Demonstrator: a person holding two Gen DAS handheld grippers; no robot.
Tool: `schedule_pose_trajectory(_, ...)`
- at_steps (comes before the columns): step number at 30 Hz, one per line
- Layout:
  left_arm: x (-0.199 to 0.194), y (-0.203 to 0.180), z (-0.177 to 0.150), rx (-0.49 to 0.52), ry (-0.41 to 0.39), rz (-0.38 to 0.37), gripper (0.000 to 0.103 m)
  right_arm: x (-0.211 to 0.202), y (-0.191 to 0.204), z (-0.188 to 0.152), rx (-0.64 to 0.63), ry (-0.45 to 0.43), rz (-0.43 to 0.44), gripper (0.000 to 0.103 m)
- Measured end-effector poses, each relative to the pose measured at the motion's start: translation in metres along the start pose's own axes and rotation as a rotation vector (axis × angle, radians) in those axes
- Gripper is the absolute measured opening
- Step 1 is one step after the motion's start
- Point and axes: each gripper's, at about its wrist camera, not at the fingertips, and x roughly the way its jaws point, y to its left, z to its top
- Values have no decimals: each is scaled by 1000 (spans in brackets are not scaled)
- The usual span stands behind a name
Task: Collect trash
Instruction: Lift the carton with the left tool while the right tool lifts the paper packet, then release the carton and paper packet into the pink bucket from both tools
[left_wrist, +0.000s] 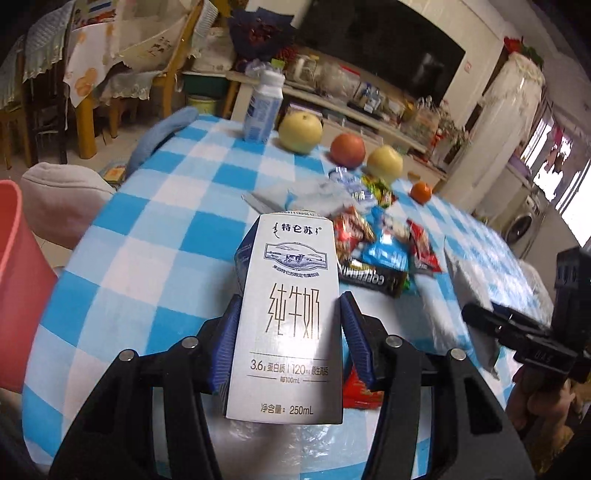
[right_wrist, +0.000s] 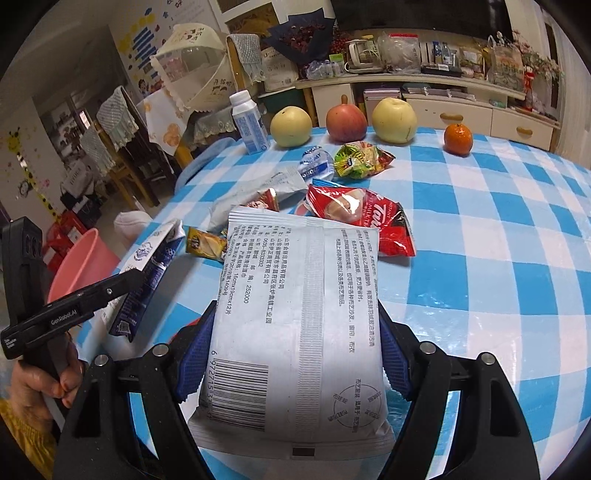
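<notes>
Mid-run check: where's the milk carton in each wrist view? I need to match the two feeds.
Left wrist: the milk carton fills the lower centre, upright between the left gripper's blue pads.
Right wrist: the same carton sits at the left edge, seen side-on and tilted, clamped in the left gripper.
Shared landmark: the red apple between two yellow fruits at the table's far edge.

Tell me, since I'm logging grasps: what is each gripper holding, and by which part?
Left gripper: milk carton, jaws on its two narrow sides, lower half. Right gripper: white packet, jaws on its side edges.
</notes>
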Motion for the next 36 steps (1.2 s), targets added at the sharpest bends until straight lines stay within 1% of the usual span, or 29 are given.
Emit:
schedule_pose_trajectory(5,-23,16,12,-44,-71,-6,54,-1,8,2,63,7,68,77)
schedule_pose_trajectory(12,-54,50,22,-132,-165,18,54,-3,33,7,142,12,211,77)
schedule_pose_trajectory(16,-73,76,26,-188,-225,61,54,-2,59,14,163,19,278,77)
schedule_pose_trajectory(19,-88,96,27,-234,-268,89,54,0,83,22,158,23,310,77)
schedule_pose_trajectory(22,-101,118,26,-281,-307,135,54,4,114,29,133,36,341,78)
schedule_pose_trajectory(27,-124,164,22,-398,-372,216,54,21,175,45,77,64,401,78)
schedule_pose_trajectory(30,-136,185,20,-445,-410,268,54,35,224,55,18,89,438,78)
schedule_pose_trajectory(32,-145,202,18,-495,-442,294,54,43,254,60,-18,100,456,78)
schedule_pose_trajectory(34,-150,216,16,-539,-458,311,54,51,286,65,-58,106,477,78)
schedule_pose_trajectory(36,-152,229,14,-580,-458,328,54,59,316,69,-98,107,493,78)
